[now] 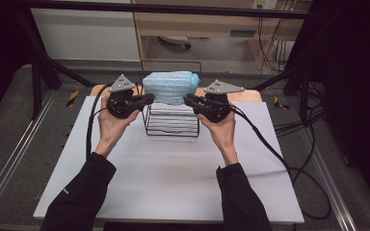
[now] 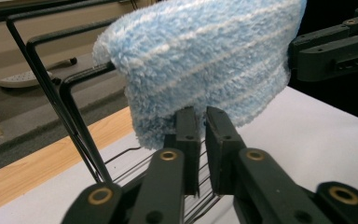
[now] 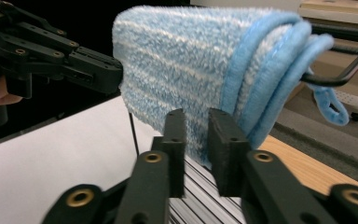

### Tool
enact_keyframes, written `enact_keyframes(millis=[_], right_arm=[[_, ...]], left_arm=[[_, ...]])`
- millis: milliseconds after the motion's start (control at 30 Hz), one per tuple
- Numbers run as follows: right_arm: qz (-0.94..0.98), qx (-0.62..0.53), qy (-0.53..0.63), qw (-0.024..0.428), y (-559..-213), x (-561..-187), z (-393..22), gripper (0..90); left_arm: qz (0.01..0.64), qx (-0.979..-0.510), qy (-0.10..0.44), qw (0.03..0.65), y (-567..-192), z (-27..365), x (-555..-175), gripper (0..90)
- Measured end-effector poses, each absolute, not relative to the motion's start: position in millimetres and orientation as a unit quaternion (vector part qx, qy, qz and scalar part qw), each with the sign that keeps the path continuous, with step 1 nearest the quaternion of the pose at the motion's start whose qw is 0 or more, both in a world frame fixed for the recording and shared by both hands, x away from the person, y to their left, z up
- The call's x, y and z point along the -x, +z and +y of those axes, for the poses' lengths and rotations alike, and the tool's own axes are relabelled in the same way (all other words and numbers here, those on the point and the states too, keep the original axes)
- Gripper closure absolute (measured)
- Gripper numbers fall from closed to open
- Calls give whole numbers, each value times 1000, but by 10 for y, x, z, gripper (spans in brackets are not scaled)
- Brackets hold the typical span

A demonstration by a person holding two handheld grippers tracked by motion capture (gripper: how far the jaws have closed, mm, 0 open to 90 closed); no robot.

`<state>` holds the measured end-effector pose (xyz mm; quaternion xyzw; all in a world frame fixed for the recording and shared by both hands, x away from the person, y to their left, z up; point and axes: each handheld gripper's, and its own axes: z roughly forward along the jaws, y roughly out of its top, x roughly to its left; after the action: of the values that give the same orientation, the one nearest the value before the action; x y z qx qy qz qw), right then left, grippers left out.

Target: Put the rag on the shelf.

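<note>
towel (image 1: 169, 86) draped over wire rack (image 1: 172, 126) | left gripper (image 1: 149, 98), right gripper (image 1: 187, 100): jaws slightly apart, seemingly off towel

A: What blocks the way around the black wire rack (image 1: 172, 120)?

B: A folded blue towel (image 1: 169, 86) drapes over its top bars. The left gripper (image 1: 147, 99) and right gripper (image 1: 189, 100) flank it closely on either side.

A: And the free room?

B: The white table (image 1: 168, 168) in front of the rack lies bare between the person's forearms.
</note>
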<state>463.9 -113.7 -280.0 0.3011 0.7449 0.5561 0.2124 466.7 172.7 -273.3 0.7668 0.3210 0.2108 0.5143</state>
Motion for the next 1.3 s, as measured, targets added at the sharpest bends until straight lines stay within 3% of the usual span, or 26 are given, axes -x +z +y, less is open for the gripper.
enact_keyframes(millis=[233, 467, 833, 1300], right_arm=[[743, -295, 561, 216, -2625, -4533, -1164, 633], [737, -301, 564, 218, -2451, -4428, -1243, 420], [740, -317, 554, 212, -2395, -4279, -1456, 137], [742, -330, 550, 194, -2771, -4062, -1757, 38]], left_arm=[[324, -769, 202, 513, -2621, 1732, -4596, 685], [335, -767, 210, 506, -2503, 1819, -4511, 498], [340, -769, 207, 500, -2531, 2076, -4321, 319], [359, -768, 189, 495, -3064, 2438, -4071, 173]])
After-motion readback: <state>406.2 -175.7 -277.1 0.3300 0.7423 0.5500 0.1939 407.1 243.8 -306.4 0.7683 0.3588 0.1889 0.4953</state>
